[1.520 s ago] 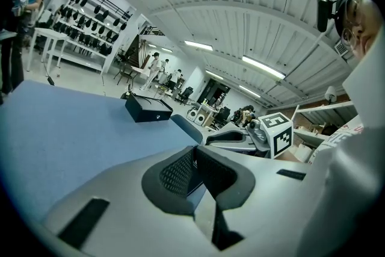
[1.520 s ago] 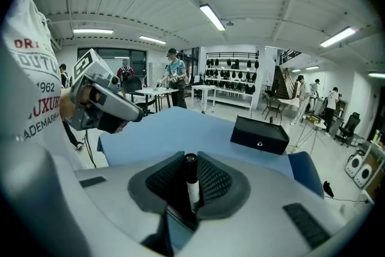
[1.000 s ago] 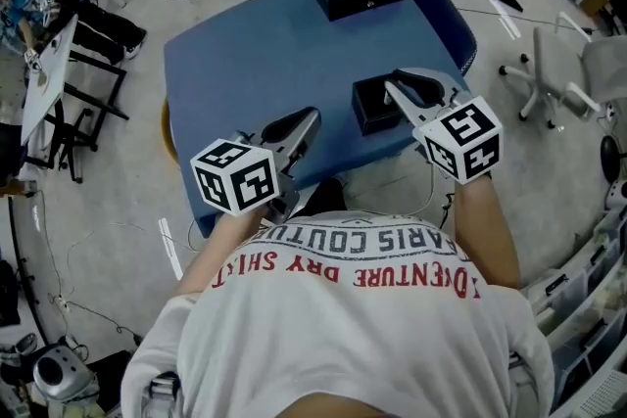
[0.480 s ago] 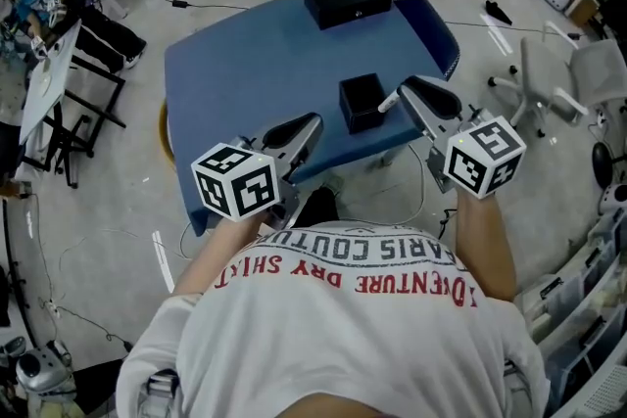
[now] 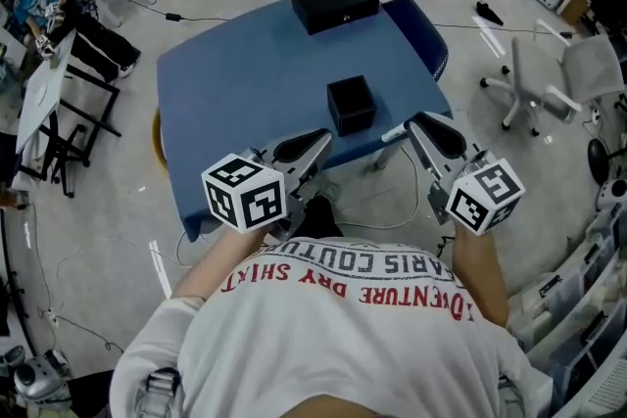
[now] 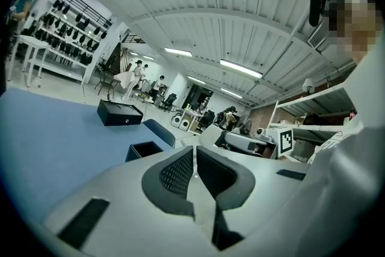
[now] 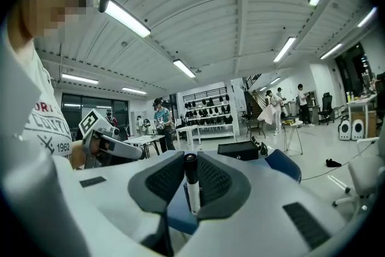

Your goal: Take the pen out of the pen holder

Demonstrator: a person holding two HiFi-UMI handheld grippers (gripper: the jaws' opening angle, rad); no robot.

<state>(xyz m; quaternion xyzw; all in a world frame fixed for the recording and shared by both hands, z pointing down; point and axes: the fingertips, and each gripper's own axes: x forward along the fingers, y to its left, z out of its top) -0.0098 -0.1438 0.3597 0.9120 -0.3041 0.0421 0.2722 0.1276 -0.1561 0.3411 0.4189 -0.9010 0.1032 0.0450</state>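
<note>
The black square pen holder [image 5: 350,105] stands open-topped near the front edge of the blue table [image 5: 245,83]; the left gripper view shows this holder [image 6: 143,150] too. My right gripper [image 5: 409,124] hangs off the table's front right corner, apart from the holder, shut on a white pen [image 5: 392,133]. In the right gripper view the pen [image 7: 191,186], with its black cap, stands upright between the pads [image 7: 162,180] of the right gripper [image 7: 191,176]. My left gripper [image 5: 323,137] hovers at the front edge, left of the holder. The left gripper [image 6: 195,168] is shut on nothing.
A flat black case [image 5: 334,2] lies at the table's far edge and also shows as the case [image 6: 120,113] in the left gripper view. A grey office chair [image 5: 558,73] stands on the floor to the right. Cables [image 5: 392,181] run under the table. Desks and people fill the background.
Both grippers have drawn back toward me. The right one has come away from the pen holder with the pen in it, out past the table's front edge.
</note>
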